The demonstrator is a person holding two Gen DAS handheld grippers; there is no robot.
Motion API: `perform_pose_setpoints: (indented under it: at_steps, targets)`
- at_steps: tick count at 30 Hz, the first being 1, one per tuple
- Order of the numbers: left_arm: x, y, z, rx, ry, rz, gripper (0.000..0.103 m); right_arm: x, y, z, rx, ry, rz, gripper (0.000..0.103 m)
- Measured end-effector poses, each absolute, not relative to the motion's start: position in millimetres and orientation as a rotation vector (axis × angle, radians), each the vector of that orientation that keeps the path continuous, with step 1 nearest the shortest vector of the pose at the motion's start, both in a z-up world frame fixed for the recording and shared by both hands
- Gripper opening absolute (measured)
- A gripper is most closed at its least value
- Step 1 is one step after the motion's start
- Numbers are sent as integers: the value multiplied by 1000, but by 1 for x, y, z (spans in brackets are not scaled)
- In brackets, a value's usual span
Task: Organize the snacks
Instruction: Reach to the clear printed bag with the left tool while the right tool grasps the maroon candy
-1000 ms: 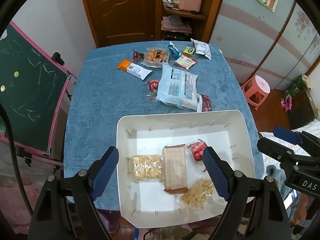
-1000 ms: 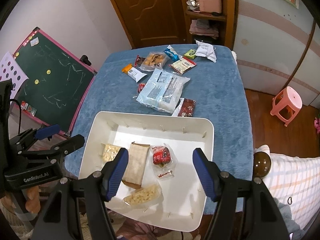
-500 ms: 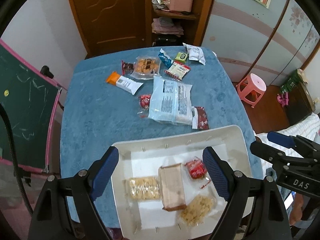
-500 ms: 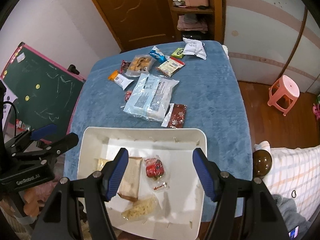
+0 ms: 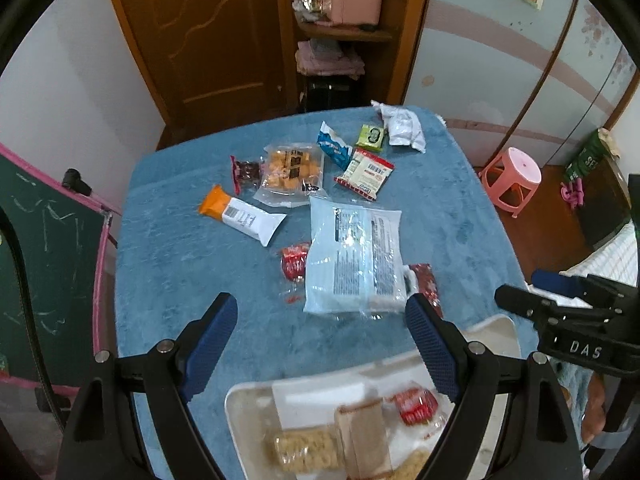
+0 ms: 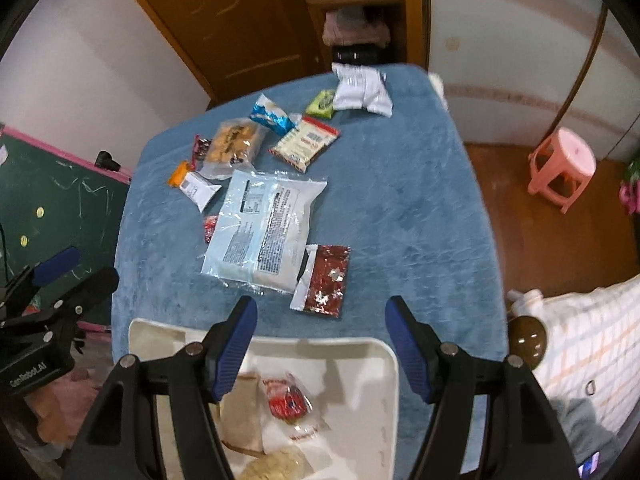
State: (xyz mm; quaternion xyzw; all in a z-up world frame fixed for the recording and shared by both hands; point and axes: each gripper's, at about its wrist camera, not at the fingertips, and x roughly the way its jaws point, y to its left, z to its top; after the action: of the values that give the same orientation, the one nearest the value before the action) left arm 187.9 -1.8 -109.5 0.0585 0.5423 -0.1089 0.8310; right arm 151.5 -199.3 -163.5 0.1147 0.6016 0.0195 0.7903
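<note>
Tongs [image 5: 320, 344] [image 6: 322, 344] both released, empty, above blue table [image 5: 180, 264] beside white tray [image 6: 360, 380].

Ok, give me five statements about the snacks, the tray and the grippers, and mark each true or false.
1. Both grippers hold a snack. False: the left gripper and right gripper are open and empty.
2. The big pale blue bag lies on the blue cloth, outside the tray. True.
3. The tray is empty. False: it holds several snacks, among them a red-wrapped snack and a brown packet.
4. A dark red sachet lies beside the big bag, on the cloth. True.
5. The orange-and-white bar is in the tray. False: it lies on the cloth, far from the tray.
</note>
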Motion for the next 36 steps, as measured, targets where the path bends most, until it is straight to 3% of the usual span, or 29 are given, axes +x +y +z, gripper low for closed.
perform_pose_setpoints:
  at_steps: [13, 20, 22, 23, 25, 27, 36]
  targets:
    - [271, -31, -203, 106, 1360, -318, 85, 211, -197, -297, 298, 1620, 39, 67]
    - [278, -39, -231, 117, 1424, -330, 85, 213, -188, -314, 276, 1637, 25, 67]
    - [280, -42, -235, 116, 1432, -335, 85, 213, -183, -313, 246, 1616, 31, 56]
    - [280, -44, -235, 117, 1434, -338, 85, 213, -180, -312, 198, 1610, 27, 44]
    - [280, -47, -237, 121, 1436, -344, 85, 213, -176, -310, 153, 1605, 24, 41]
    - [281, -51, -239, 127, 1439, -350, 85, 212, -181, -309, 173, 1601, 12, 29]
    - [289, -79, -269, 159, 1497, -351, 85, 206, -226, -300, 280, 1544, -81, 26]
